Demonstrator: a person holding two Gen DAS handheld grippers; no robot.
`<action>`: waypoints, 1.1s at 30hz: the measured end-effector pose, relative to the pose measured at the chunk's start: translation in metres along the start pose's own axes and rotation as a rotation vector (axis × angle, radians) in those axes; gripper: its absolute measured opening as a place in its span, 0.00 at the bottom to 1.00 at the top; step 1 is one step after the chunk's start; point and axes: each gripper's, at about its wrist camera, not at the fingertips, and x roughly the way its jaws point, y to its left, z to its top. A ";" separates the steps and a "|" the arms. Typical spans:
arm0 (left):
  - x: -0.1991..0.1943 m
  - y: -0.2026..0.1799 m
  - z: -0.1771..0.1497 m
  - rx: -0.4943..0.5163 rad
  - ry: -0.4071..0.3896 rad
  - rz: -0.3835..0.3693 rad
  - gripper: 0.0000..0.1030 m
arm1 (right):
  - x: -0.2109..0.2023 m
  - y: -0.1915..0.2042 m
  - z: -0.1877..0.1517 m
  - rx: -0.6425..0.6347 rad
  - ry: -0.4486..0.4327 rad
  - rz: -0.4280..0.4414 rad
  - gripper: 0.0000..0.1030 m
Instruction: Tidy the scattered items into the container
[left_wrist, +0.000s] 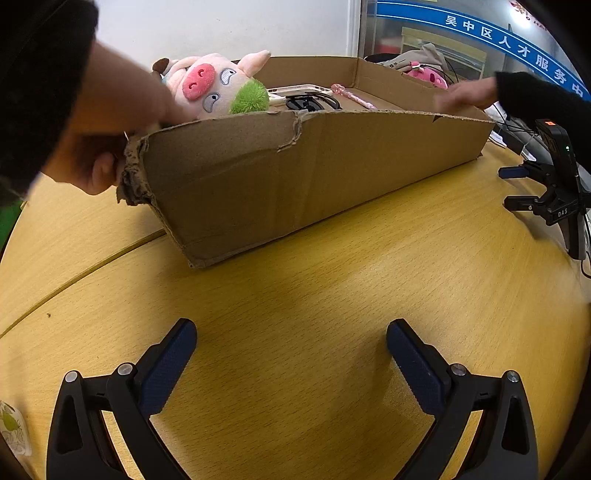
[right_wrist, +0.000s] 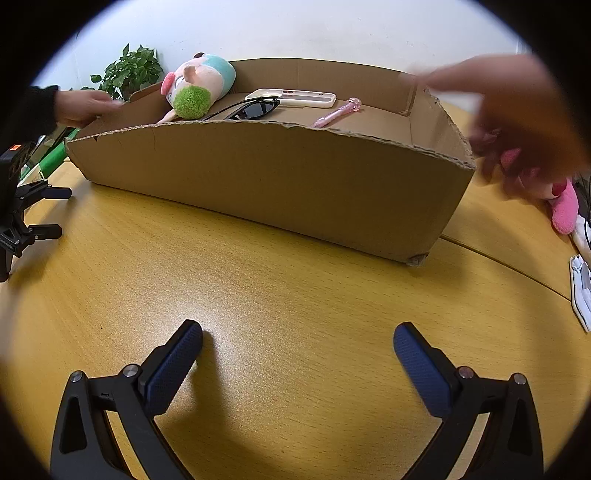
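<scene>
Two tongs rest low over the wooden tabletop (left_wrist: 295, 295), each with its blue-padded fingers spread wide apart and nothing between them: the left tongs (left_wrist: 291, 354) and the right tongs (right_wrist: 298, 356). Each also shows at the edge of the other's view, standing on the tabletop off to the side.

Beyond them sits one cardboard box (right_wrist: 280, 184), shallow, open-topped, with torn edges along its near wall. Inside it lie four things: one plush pig (right_wrist: 195, 83) with a pink snout and a green tuft, propped in the box's corner; one pair of black sunglasses (right_wrist: 255, 109) just beside it; one white phone case (right_wrist: 291, 98) behind the sunglasses; one pink pen (right_wrist: 336, 112) lying alone on the box floor, towards the other end.

Two bare hands reach to the box, one at each end: one hand (left_wrist: 110, 122) grips the crushed corner by the pig, the other hand (left_wrist: 465, 96) sits at the far rim, blurred.

Outside the box, one pink plush toy (right_wrist: 565, 206) lies on the tabletop beyond its end, and one green potted plant (right_wrist: 129, 70) stands against the wall
</scene>
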 end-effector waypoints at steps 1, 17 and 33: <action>-0.001 0.001 -0.001 -0.001 0.000 -0.001 1.00 | 0.000 0.000 0.000 0.000 0.000 0.000 1.00; -0.004 -0.001 -0.002 0.014 0.001 -0.010 1.00 | -0.002 0.001 -0.002 0.000 -0.002 -0.001 1.00; -0.004 -0.001 -0.001 0.016 0.002 -0.009 1.00 | -0.002 0.001 -0.002 0.000 -0.002 -0.001 1.00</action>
